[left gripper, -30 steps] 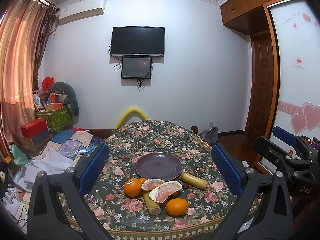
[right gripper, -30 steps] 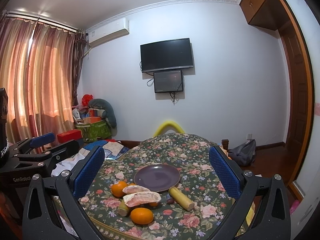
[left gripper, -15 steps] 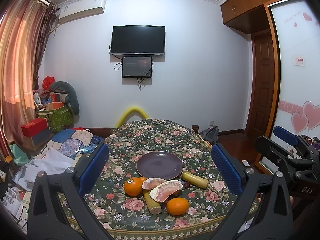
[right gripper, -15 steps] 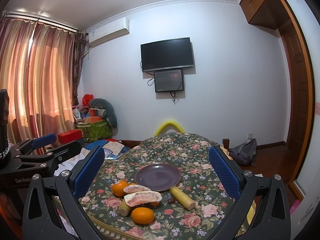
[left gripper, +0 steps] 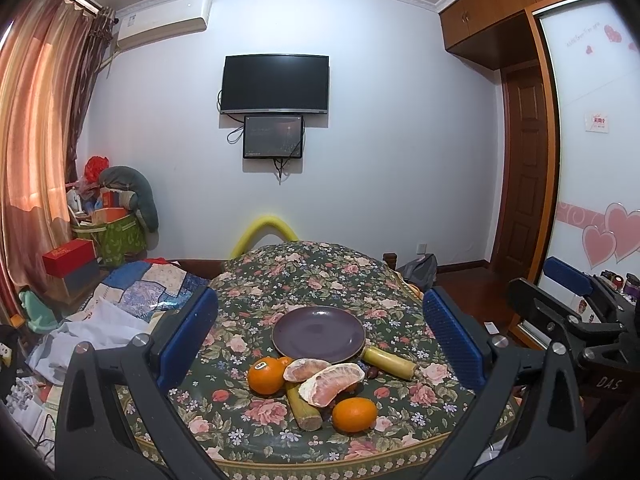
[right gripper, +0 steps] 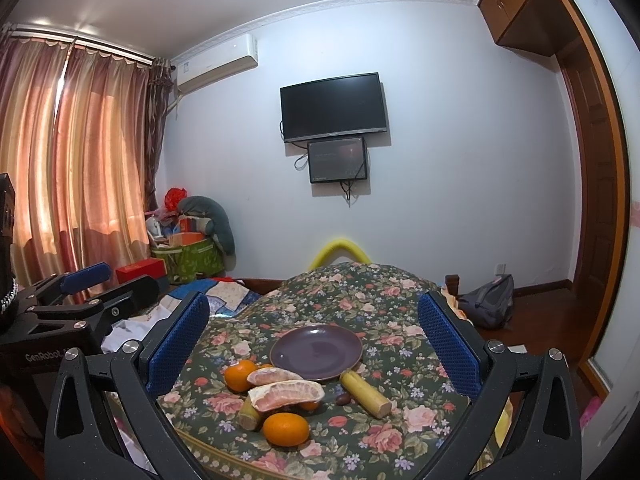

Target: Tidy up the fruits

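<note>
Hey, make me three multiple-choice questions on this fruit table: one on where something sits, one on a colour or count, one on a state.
1. Where do the pomelo pieces lie?
A. on the plate
B. on the tablecloth in front of the plate
C. on the floor

2. What colour is the plate?
A. white
B. dark purple
C. green

3. How are the fingers of the left gripper?
A. spread wide, holding nothing
B. shut on an orange
C. shut on the plate

Answers:
1 B, they rest on the floral tablecloth among the oranges and sugarcane sticks.
2 B, its bare surface is dark purple.
3 A, both blue pads stand far apart with nothing between them.
</note>
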`<action>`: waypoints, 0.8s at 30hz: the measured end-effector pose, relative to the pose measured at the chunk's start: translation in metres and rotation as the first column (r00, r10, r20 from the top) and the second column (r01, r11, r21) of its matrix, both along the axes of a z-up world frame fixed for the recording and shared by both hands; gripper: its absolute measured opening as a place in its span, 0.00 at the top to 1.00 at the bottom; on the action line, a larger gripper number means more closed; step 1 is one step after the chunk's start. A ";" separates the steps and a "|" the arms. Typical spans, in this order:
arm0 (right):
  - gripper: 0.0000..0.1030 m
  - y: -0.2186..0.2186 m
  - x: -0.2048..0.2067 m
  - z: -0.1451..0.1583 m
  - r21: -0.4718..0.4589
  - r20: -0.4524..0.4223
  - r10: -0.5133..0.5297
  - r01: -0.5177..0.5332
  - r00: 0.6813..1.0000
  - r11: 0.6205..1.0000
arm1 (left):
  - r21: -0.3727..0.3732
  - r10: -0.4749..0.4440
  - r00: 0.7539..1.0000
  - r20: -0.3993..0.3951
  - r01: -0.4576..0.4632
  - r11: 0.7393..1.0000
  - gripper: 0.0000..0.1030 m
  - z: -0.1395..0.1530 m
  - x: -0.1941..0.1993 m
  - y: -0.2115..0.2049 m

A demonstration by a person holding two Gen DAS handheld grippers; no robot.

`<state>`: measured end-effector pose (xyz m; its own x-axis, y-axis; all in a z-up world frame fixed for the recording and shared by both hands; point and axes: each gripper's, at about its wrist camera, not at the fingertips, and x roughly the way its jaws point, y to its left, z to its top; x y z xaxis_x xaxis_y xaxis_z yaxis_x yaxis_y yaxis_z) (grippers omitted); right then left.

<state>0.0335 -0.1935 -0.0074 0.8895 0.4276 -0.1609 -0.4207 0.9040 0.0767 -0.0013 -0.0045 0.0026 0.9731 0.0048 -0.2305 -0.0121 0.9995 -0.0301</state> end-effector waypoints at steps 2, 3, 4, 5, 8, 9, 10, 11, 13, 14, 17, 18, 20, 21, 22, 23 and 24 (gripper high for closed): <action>0.00 -0.001 0.000 0.001 0.001 -0.001 0.000 0.000 1.000 1.000 | 0.000 0.001 1.000 0.000 -0.001 1.000 0.00 0.000 0.000 0.000; 0.00 -0.001 0.000 0.001 0.001 0.000 0.000 0.000 1.000 1.000 | 0.000 0.001 1.000 0.001 -0.001 1.000 0.00 0.000 0.000 0.000; 0.00 -0.001 0.000 0.001 0.001 0.001 -0.001 0.001 1.000 1.000 | 0.001 0.001 1.000 0.001 -0.001 1.000 0.00 0.000 0.000 0.000; 0.00 0.000 0.000 0.001 0.001 0.001 -0.001 0.001 1.000 1.000 | 0.001 0.000 1.000 0.001 0.000 1.000 0.00 0.000 0.000 0.000; 0.00 0.000 0.000 0.001 0.001 0.001 -0.001 0.001 1.000 1.000 | 0.004 -0.003 1.000 0.001 0.003 1.000 0.00 0.001 0.000 -0.002; 0.00 0.000 0.000 0.001 0.001 0.000 -0.002 0.002 1.000 1.000 | 0.007 -0.004 1.000 0.001 0.004 1.000 0.00 0.001 0.000 -0.003; 0.00 -0.001 0.000 0.000 0.000 -0.002 -0.001 0.001 1.000 1.000 | 0.009 -0.004 1.000 0.002 0.004 1.000 0.00 0.001 0.000 -0.004; 0.00 -0.001 0.001 0.000 0.001 -0.004 0.000 0.000 1.000 1.000 | 0.011 -0.004 1.000 0.002 0.004 1.000 0.00 0.001 0.000 -0.004; 0.00 -0.001 0.001 0.000 0.004 -0.008 0.000 0.000 1.000 1.000 | 0.013 -0.004 1.000 0.002 0.004 1.000 0.00 0.000 0.000 -0.005; 0.00 -0.002 0.001 0.000 0.006 -0.009 0.001 -0.001 1.000 1.000 | 0.015 0.000 1.000 0.005 0.000 1.000 0.00 0.000 0.000 -0.005; 0.00 -0.002 0.002 -0.001 0.005 -0.015 0.002 -0.001 1.000 1.000 | 0.023 0.003 1.000 0.008 -0.003 1.000 0.00 -0.001 0.000 -0.007; 0.00 -0.002 0.002 -0.001 0.004 -0.016 0.000 0.000 1.000 1.000 | 0.023 0.002 1.000 0.008 -0.002 1.000 0.00 -0.001 0.000 -0.007; 0.00 -0.002 0.004 -0.002 0.002 -0.020 -0.001 0.001 1.000 1.000 | 0.021 0.000 1.000 0.007 0.000 1.000 0.00 -0.003 0.001 -0.007; 0.00 -0.002 0.004 -0.003 0.000 -0.023 -0.003 0.003 1.000 1.000 | 0.021 -0.001 1.000 0.005 0.001 1.000 0.00 -0.004 0.002 -0.007; 0.00 -0.001 0.006 -0.003 -0.002 -0.029 -0.005 0.005 1.000 1.000 | 0.020 -0.003 1.000 0.002 0.003 1.000 0.00 -0.005 0.002 -0.006; 0.00 -0.001 0.007 -0.005 -0.004 -0.034 -0.006 0.006 0.999 1.000 | 0.017 -0.007 1.000 -0.005 0.007 1.000 0.00 -0.006 0.004 -0.005; 0.00 -0.001 0.009 -0.006 -0.007 -0.044 -0.006 0.005 0.999 1.000 | 0.013 -0.011 1.000 -0.012 0.012 1.000 0.00 -0.008 0.006 -0.004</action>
<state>0.0422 -0.1940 -0.0135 0.8838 0.4216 -0.2030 -0.4121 0.9068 0.0893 0.0044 -0.0087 -0.0053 0.9703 -0.0033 -0.2418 -0.0008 0.9999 -0.0167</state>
